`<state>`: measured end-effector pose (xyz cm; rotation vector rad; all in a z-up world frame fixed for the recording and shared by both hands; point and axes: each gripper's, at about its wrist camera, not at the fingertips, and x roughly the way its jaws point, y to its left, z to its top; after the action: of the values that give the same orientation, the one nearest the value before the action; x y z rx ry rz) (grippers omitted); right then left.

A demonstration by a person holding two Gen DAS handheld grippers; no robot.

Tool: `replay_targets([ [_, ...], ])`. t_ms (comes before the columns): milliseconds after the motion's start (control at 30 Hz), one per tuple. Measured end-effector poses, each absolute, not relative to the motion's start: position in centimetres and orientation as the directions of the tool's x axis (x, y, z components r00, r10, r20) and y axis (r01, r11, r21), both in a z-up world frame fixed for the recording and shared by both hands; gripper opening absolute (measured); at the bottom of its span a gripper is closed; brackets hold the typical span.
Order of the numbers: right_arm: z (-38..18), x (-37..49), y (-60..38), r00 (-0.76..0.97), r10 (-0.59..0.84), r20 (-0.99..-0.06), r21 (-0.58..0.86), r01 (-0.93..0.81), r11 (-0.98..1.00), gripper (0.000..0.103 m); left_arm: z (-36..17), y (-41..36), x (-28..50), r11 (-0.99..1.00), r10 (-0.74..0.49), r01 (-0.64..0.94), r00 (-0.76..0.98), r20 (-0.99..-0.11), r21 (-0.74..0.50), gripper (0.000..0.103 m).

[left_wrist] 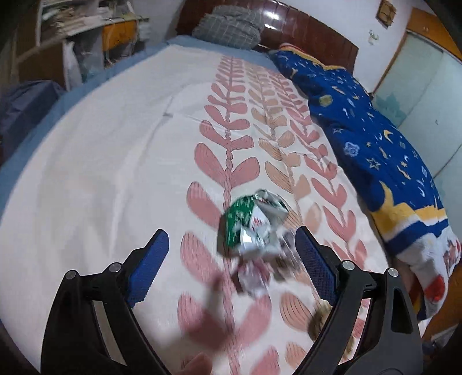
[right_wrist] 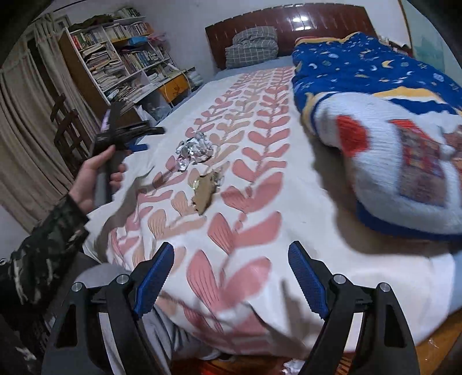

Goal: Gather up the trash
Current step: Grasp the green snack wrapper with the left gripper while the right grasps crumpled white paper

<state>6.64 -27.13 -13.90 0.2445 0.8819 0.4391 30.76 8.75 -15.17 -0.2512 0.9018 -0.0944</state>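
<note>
Silver-green crumpled wrapper [left_wrist: 254, 222] lies low in the middle of the left view on the bedsheet [left_wrist: 101, 173]. We see the left gripper [left_wrist: 231, 253] spread wide around it, not touching. Our right gripper [right_wrist: 231, 265] is also spread, holding nothing.

A crumpled green-and-silver foil wrapper [left_wrist: 254, 222] lies on the bedsheet; just beside it, a torn brown cardboard scrap [right_wrist: 203, 194] lies flat, nearer the foot.

A bed [right_wrist: 288, 202] with dark headboard [right_wrist: 288, 20]; cluttered bookshelf [right_wrist: 115, 57] and curtains [right_wrist: 23, 129] alongside.
</note>
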Motion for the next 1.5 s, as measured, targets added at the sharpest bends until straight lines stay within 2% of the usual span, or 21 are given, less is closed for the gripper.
replay_targets([
  [300, -15.8, 11.6, -22.5, 0.534, 0.479, -0.697, 0.386, -0.283, 0.878, 0.081, -19.9, 5.9, 35.6, 0.973, -0.220, 0.052, 0.522, -0.824, -0.227, 0.089],
  [467, -15.6, 13.3, -20.8, 0.534, 0.494, -0.686, 0.383, -0.311, 0.870, 0.081, -20.9, 5.5, 36.5, 0.969, -0.227, 0.038, 0.534, -0.815, -0.244, 0.086],
  [533, -15.6, 13.8, -20.3, 0.530, 0.502, -0.683, 0.386, -0.322, 0.865, 0.081, -21.2, 5.7, 36.5, 0.969, -0.223, 0.029, 0.536, -0.814, -0.247, 0.052],
  [600, -15.6, 14.1, -19.7, 0.525, 0.509, -0.682, 0.385, -0.334, 0.860, 0.081, -21.2, 6.2, 36.6, 0.965, -0.226, 0.014, 0.538, -0.812, -0.260, 0.048],
  [733, -15.4, 14.9, -18.8, 0.519, 0.516, -0.681, 0.384, -0.347, 0.856, 0.081, -21.3, 7.4, 36.7, 0.953, -0.242, -0.024, 0.543, -0.804, -0.303, 0.031],
  [800, -15.2, 15.4, -18.5, 0.517, 0.513, -0.685, 0.378, -0.349, 0.857, 0.081, -21.0, 8.0, 36.5, 0.950, -0.238, -0.043, 0.548, -0.802, -0.311, 0.026],
  [1000, -14.1, 18.7, -16.1, 0.530, 0.492, -0.691, 0.322, -0.385, 0.865, 0.083, -19.1, 9.8, 35.4, 0.942, -0.231, -0.062, 0.593, -0.771, -0.330, 0.026],
  [1167, -14.2, 25.2, -12.7, 0.518, 0.510, -0.687, 0.311, -0.425, 0.850, 0.089, -17.5, 10.8, 34.1, 0.955, -0.204, -0.046, 0.617, -0.760, -0.294, 0.026],
  [1400, -18.1, 34.6, -7.3, 0.441, 0.447, -0.778, 0.275, -0.400, 0.874, 0.089, -17.7, 12.4, 32.8, 0.975, -0.130, -0.068, 0.594, -0.794, -0.211, 0.026],
  [1433, -19.1, 35.6, -6.8, 0.419, 0.437, -0.796, 0.285, -0.377, 0.881, 0.089, -17.7, 12.6, 32.8, 0.975, -0.129, -0.069, 0.596, -0.792, -0.211, 0.026],
  [1500, -20.7, 36.8, -6.1, 0.376, 0.455, -0.807, 0.333, -0.347, 0.877, 0.077, -17.6, 13.2, 32.7, 0.972, -0.131, -0.079, 0.599, -0.790, -0.221, 0.026],
])
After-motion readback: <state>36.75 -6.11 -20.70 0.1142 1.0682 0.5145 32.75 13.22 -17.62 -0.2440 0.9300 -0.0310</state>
